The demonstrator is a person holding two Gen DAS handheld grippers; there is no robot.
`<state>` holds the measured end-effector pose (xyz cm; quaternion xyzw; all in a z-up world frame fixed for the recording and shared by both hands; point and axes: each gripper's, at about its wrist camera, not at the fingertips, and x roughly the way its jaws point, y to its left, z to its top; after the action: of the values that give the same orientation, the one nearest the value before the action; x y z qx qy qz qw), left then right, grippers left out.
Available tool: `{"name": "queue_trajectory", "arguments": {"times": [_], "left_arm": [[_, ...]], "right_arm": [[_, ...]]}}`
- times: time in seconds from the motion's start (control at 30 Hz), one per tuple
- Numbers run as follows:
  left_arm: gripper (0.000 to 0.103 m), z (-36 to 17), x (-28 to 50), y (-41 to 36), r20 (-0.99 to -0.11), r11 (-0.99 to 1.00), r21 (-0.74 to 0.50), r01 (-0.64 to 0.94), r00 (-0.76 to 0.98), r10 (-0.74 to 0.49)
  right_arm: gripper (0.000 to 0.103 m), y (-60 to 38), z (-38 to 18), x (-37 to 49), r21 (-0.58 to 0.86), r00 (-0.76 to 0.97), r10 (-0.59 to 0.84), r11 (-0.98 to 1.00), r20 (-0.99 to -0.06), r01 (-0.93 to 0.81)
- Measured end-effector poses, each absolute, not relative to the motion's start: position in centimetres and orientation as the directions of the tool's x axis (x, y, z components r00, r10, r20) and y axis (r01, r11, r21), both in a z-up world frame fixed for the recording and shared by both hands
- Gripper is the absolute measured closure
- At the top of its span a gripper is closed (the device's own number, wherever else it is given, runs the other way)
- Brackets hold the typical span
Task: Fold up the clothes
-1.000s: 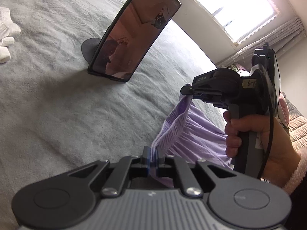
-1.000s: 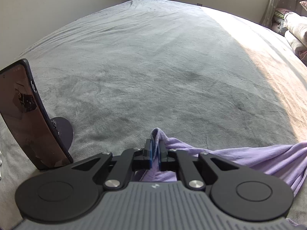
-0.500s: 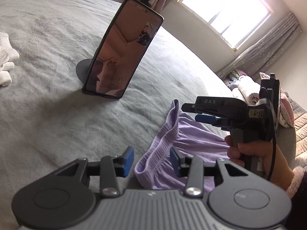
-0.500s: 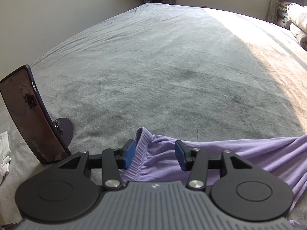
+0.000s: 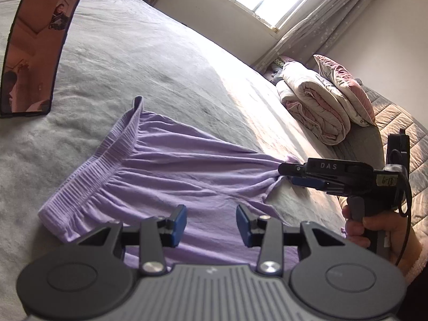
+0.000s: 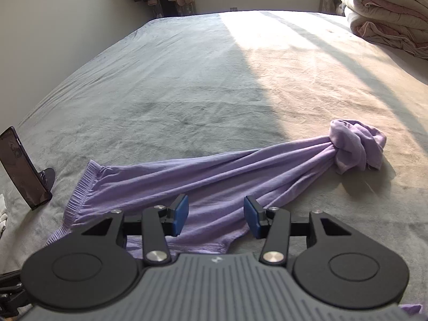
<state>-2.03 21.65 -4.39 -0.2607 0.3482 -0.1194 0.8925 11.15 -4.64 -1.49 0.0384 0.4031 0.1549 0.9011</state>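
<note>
Grey plush bed (image 6: 187, 85) held my lilac elastic-waist garment (image 6: 214, 182) unfolded, bunched at right; left tongs (image 5: 211, 223) and right tongs (image 6: 216, 214) gaped empty.

Left tool (image 5: 211, 224): black linkage arms, blue pads, silver screws, ribbed grey housing between two round discs. Right tool (image 6: 216, 216): identical build; side view shows white "DAS" lettering, handwritten label, black cable, pistol grip, fluffy pale sleeve.
</note>
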Motion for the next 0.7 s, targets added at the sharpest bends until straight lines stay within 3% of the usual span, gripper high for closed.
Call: {"name": "queue_trajectory", "arguments": {"times": [0.7], "left_arm": [[0.062, -6.0, 0.3, 4.4, -0.575, 0.73, -0.559, 0.393, 0.451, -0.682]], "right_arm": [[0.053, -28.3, -3.1, 6.2, 0.215, 0.68, 0.097, 0.972, -0.727, 0.091]]}}
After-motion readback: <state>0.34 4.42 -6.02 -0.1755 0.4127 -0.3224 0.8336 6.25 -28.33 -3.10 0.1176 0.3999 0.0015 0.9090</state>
